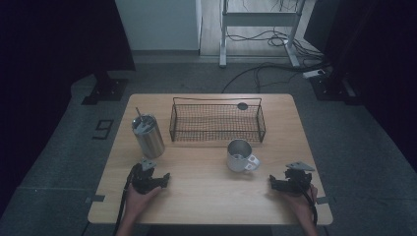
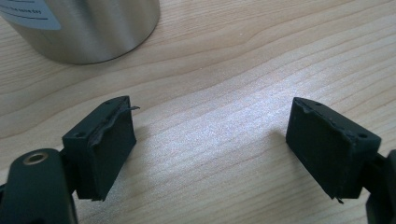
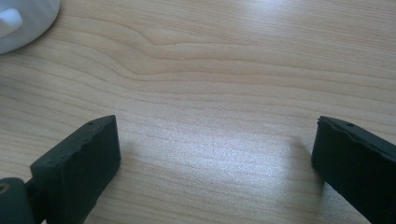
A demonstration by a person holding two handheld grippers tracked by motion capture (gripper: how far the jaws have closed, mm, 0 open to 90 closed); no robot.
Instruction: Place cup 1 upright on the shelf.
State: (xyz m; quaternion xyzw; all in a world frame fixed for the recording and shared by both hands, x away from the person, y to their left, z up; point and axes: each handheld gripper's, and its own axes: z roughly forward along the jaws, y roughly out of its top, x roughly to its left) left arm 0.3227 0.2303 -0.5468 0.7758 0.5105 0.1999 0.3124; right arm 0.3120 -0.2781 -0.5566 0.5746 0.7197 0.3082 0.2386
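Observation:
On the wooden table [image 1: 206, 196], my left gripper [image 1: 151, 176] rests near the front left in a person's hand. Its jaws stand open over bare wood [image 2: 210, 140]. Just beyond it stands a steel tumbler [image 1: 148, 136] with a thin metal piece sticking out of its top; its lower wall [image 2: 88, 28] shows ahead of the left jaws. My right gripper [image 1: 290, 180] lies at the front right, also open with nothing between the jaws [image 3: 215, 163]. A white mug [image 1: 241, 156] sits left of it and a little farther back, its edge [image 3: 23, 23] in the corner of the right gripper view.
A dark wire basket [image 1: 216, 122] stands across the back middle of the table, with a small dark disc [image 1: 242, 105] at its far rim. Bare wood lies between the two grippers. Floor cables and a stand's legs lie beyond the table.

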